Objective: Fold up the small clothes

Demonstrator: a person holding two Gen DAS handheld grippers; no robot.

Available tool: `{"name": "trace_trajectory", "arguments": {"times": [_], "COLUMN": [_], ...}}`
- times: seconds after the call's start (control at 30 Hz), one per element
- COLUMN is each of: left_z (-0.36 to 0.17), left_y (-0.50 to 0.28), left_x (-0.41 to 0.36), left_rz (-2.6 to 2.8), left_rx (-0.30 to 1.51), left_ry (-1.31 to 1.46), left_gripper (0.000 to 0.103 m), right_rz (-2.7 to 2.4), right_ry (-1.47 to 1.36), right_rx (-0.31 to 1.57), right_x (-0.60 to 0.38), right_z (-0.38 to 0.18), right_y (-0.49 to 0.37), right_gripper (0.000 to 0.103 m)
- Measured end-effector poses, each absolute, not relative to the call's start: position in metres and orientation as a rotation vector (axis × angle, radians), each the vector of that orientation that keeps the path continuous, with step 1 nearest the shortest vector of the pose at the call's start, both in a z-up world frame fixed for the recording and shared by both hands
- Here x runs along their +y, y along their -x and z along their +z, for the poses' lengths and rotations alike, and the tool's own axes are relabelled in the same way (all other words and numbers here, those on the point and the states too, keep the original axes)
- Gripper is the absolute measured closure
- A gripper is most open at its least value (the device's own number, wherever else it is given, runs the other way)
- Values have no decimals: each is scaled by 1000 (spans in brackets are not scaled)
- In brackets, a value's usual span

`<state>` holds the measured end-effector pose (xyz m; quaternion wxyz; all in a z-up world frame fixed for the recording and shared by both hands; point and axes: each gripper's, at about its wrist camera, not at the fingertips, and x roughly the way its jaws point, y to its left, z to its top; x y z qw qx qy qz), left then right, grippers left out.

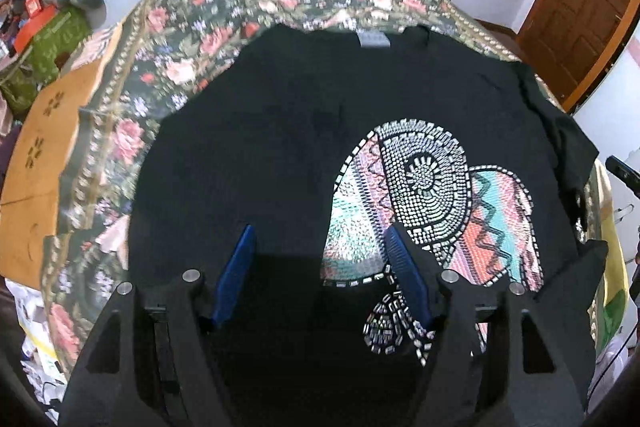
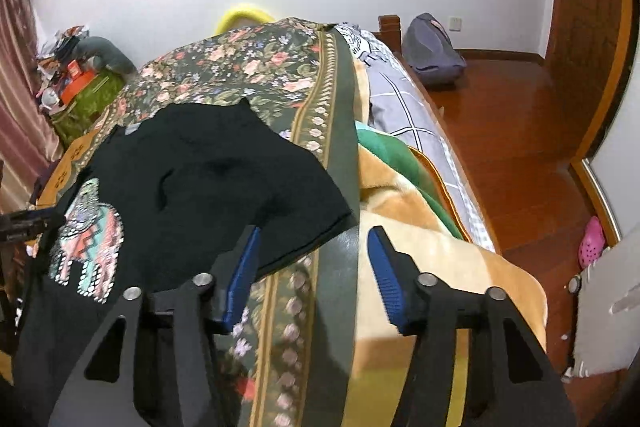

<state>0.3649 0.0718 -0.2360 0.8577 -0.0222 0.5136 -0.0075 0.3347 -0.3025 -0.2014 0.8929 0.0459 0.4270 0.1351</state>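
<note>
A black cotton T-shirt with a beaded, pastel-striped elephant print lies spread face up on a dark floral bedspread, and every place here is given from that shirt. Its collar with a grey label lies at the far edge, close to the bedspread's far border. Beyond the shirt's left edge a broad strip of floral cloth stays bare, and past that sits a tan cardboard box. The shirt's right sleeve is bunched and rumpled, its hem running slantwise just short of the bedspread's plain green border.

The left gripper hovers over the shirt's near part, its blue-padded fingers set wide apart with only flat cloth showing between them and nothing pinched. The right gripper hangs off the sleeve hem, over the green border and a tan fleece blanket; its jaws stand moderately apart, holding nothing, the left finger just beside the hem. Whether that finger touches the cloth cannot be told.

Right of the blanket the bed drops to an open red-brown wooden floor.
</note>
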Motion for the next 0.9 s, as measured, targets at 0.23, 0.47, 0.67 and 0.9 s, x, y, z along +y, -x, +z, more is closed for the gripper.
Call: {"name": "trace_trajectory", "arguments": {"times": [0.23, 0.47, 0.67, 0.9], "left_z": [-241, -241, -236, -213], "left_y": [-366, -366, -361, -341], "left_x": [66, 66, 64, 58], "left_rz": [4, 13, 9, -8], "left_rx": [1045, 1039, 1047, 989], "left_ry": [16, 9, 14, -17], "left_gripper": [29, 28, 28, 28], "right_rz": [271, 290, 347, 421], "right_ry": [-57, -34, 14, -15], "right_rx": [910, 881, 836, 767], "right_x": [-300, -300, -290, -269], "right_z": [-218, -209, -180, -135], "right_y": [-354, -350, -337, -331], "right_gripper": [74, 99, 100, 100]}}
